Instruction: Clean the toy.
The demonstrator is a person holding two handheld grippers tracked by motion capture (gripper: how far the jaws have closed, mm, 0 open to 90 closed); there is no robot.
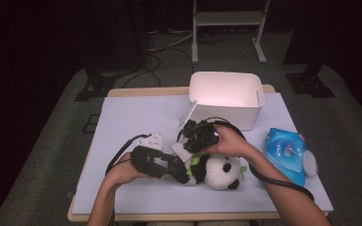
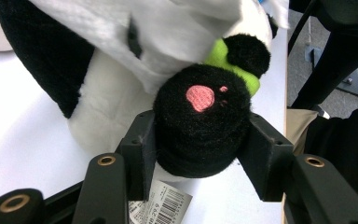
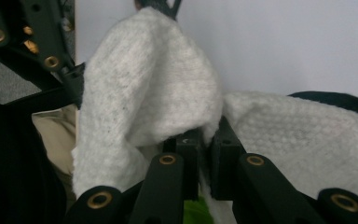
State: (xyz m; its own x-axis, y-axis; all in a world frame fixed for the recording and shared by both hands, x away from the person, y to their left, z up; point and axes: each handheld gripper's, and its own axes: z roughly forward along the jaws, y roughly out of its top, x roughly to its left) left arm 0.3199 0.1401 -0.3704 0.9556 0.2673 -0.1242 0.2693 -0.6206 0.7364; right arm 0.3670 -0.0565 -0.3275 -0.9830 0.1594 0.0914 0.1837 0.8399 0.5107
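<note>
1. soft black-and-white plush panda toy (image 1: 217,170) lying on its side on the pale lilac table cover (image 1: 132,117), near the front edge and roughly mid-table, head toward the right.
2. left gripper (image 2: 200,154) clamped on the panda's round black foot (image 2: 200,116) with the pink paw mark – pads pressing into the fur on both sides, barcode tag (image 2: 161,207) poking out beneath.
3. right gripper (image 3: 204,161) pinched shut on a fold of white knitted fabric garment (image 3: 149,102), draped over the panda's body, seemingly a small sweater being worked onto or off the toy.
4. for the step in hand: best to hold the foot steady as an anchor and pull the knit along the line of the body, not upward – otherwise the whole toy lifts instead of the cloth sliding.
5. grip on the knit looks thin; a deeper bite at the hem likely safer against slipping, and slow tension kinder to the stretchy weave.
6. worth watching the green collar piece (image 2: 223,58) close to the leg – a likely snag point.
7. room to move: open cover to the left and behind the panda; white rectangular plastic bin (image 1: 227,96) just behind the right gripper, blue-and-white plastic toy (image 1: 286,153) well apart at right.
8. front table edge near – better to pull sideways or away than toward the person.
</note>
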